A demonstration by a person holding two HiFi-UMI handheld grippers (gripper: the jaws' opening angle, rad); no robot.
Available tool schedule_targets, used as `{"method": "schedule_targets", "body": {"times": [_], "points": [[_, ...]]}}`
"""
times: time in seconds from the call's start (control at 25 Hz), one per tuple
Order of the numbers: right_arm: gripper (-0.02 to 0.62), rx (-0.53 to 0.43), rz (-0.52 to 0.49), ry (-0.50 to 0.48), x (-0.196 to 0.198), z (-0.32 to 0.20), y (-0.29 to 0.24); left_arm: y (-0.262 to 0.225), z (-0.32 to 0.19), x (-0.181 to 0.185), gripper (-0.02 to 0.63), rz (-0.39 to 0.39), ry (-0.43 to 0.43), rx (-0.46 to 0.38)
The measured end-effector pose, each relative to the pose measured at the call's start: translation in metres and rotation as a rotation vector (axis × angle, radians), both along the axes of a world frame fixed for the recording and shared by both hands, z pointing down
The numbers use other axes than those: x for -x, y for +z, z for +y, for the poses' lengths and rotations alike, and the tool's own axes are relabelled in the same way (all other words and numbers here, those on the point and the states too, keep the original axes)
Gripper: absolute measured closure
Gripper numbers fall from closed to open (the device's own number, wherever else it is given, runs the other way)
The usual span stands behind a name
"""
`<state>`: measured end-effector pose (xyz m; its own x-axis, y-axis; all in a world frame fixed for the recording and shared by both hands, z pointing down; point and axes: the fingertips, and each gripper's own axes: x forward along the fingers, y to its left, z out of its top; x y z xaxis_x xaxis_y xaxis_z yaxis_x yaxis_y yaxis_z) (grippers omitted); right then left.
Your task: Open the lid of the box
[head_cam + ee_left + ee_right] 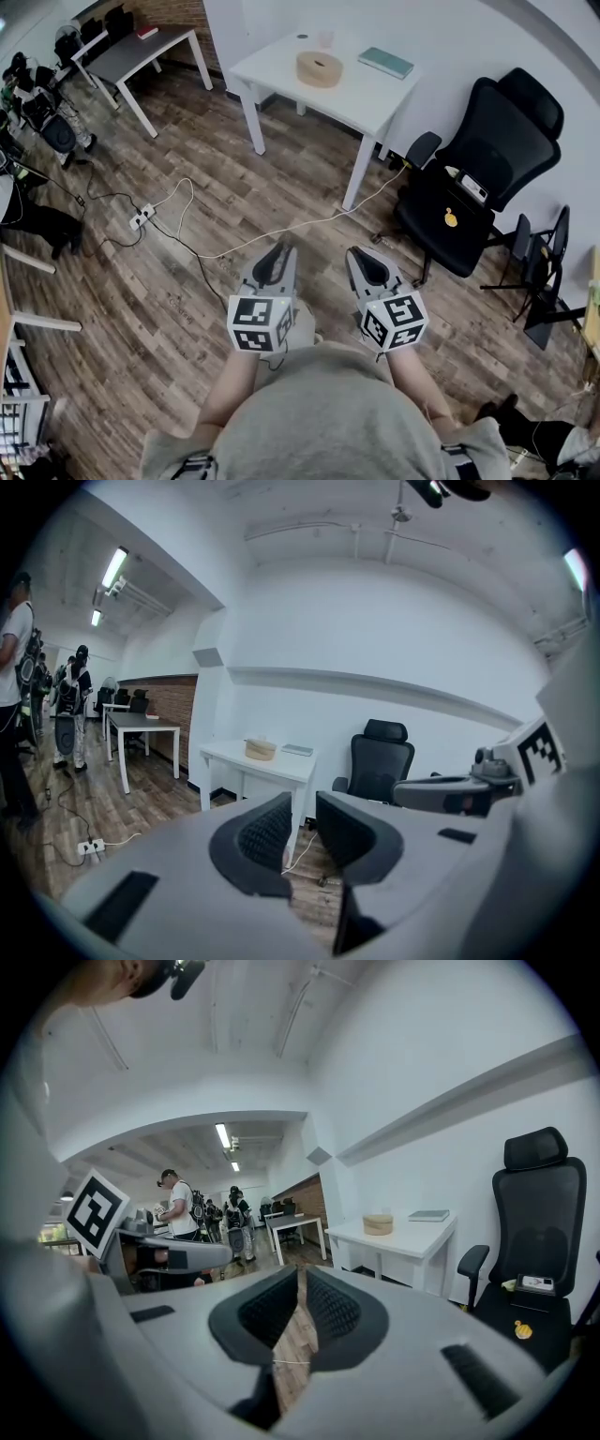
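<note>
Left claw [278,253]: held low before me, jaws slightly apart, nothing between them.
Right claw [367,255]: beside it, jaws parted by a narrow slit, empty.
Box [320,68]: round, wooden, on the white table [367,91]; lid [320,62] seemingly seated.
Bearing: dead ahead, well apart from my claws; neither nearer.

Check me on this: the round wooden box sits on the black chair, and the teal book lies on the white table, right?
Not quite. The round wooden box sits on the white table too, near the teal book, not on the black chair. The head view shows it.
</note>
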<state>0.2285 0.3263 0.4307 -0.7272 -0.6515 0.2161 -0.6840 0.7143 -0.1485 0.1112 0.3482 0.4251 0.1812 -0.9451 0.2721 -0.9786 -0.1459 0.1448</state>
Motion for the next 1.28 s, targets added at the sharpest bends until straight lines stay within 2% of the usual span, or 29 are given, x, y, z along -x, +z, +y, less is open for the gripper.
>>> {"method": "schedule_targets", "body": {"times": [0.32, 0.68, 1.28], "points": [[0.532, 0.009, 0.013, 0.011, 0.007, -0.032, 0.005, 0.004, -0.029, 0.011, 0.503, -0.009, 0.001, 0.002], [0.488, 0.005, 0.026, 0.02, 0.028, -0.093, 0.008, 0.013, -0.086, 0.037, 0.466, -0.01, 0.008, 0.014], [0.377, 0.008, 0.055, 0.059, 0.091, -0.208, -0.006, -0.001, -0.206, 0.102, 0.456, -0.003, 0.047, 0.008]]}}
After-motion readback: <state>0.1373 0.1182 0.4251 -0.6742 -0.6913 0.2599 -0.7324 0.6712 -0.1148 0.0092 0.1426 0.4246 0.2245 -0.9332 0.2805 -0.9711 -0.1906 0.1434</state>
